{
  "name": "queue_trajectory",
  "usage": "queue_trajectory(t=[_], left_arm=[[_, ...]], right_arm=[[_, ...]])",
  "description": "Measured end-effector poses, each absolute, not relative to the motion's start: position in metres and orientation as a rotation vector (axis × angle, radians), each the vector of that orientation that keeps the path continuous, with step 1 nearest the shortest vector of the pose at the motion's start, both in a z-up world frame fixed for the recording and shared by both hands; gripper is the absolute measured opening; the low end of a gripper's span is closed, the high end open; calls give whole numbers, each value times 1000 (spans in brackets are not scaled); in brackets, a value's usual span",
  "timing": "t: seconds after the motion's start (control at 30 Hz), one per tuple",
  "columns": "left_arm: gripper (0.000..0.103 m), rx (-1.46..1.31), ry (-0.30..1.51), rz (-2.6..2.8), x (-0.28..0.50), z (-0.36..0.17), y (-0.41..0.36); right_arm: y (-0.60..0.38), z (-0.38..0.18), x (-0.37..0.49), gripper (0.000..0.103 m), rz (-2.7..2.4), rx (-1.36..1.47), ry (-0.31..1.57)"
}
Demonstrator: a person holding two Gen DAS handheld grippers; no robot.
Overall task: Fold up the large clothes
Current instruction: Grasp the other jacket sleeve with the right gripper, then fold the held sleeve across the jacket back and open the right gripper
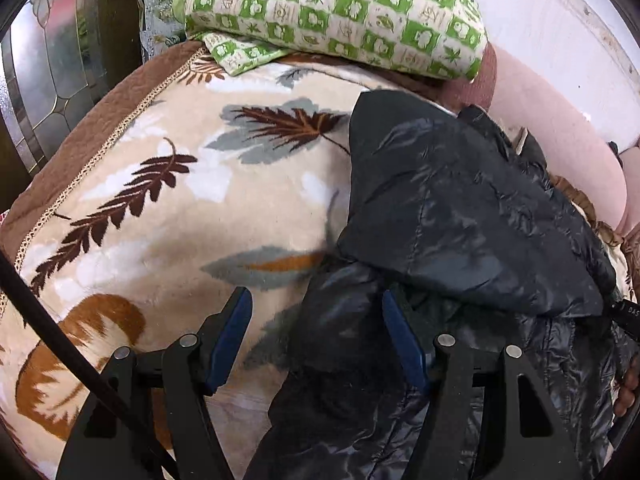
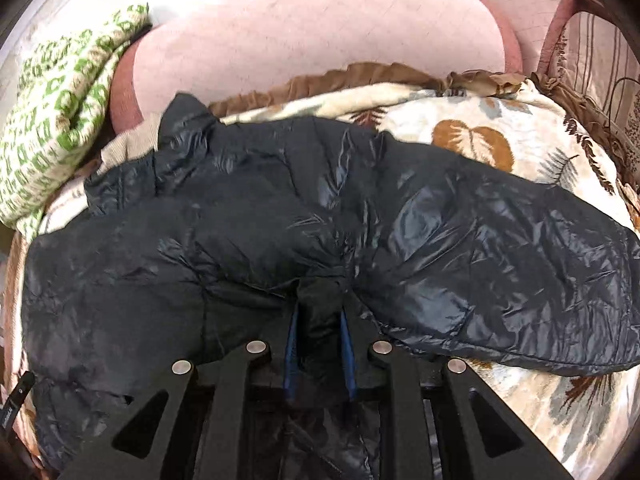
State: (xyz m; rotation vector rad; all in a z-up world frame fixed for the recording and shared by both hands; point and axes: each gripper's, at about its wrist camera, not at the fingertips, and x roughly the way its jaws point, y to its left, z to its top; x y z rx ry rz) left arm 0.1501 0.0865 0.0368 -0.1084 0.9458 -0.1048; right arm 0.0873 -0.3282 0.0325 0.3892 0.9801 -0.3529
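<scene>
A shiny black puffer jacket (image 1: 452, 208) lies on a leaf-patterned cream blanket (image 1: 168, 184). In the left wrist view, a sleeve is folded across its body. My left gripper (image 1: 316, 308) is open, its blue-padded fingers astride the jacket's left edge with loose fabric between them. In the right wrist view the jacket (image 2: 460, 240) spreads wide across the blanket (image 2: 516, 136). My right gripper (image 2: 320, 312) is shut on a bunched fold of the jacket's near edge.
A green-and-cream checked quilt (image 1: 340, 12) is folded at the far end, also in the right wrist view (image 2: 60, 120). A pink cushioned backrest (image 2: 312, 40) runs behind the blanket. A glass-panelled door (image 1: 52, 72) stands at the left. A cable (image 1: 68, 332) crosses the left gripper.
</scene>
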Motion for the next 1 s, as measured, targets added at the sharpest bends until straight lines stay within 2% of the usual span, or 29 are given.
queue_trajectory(t=[0.13,0.2,0.27,0.33,0.4,0.43,0.53,0.57,0.6,0.67,0.83,1.0], left_arm=[[67,-97,937,-100,148,38,86],[67,-93,932,-101,147,40,85],[67,-97,921,-105,144,43,86],[67,-103,911,-109,142,47,86],[67,-109,900,-113,140,51,86],[67,-106,896,-114,139,52,84],[67,-70,891,-115,135,51,77],[67,-57,893,-114,135,50,74],[67,-41,897,-113,135,48,71],[67,-24,906,-109,137,44,69],[67,-17,940,-103,142,36,70],[67,-1,936,-95,138,38,67]], right_arm=[[-330,24,91,30,-360,391,975],[-331,27,84,39,-363,386,959],[-330,38,76,42,-348,376,953],[-329,58,59,50,-355,372,898],[-324,81,38,65,-383,367,800],[-320,88,32,66,-388,363,762],[-300,95,35,66,-316,351,751],[-295,92,42,63,-279,357,768],[-289,86,51,55,-251,357,793],[-279,65,70,49,-238,345,854],[-280,19,94,49,-272,389,939],[-286,43,75,49,-243,403,919]])
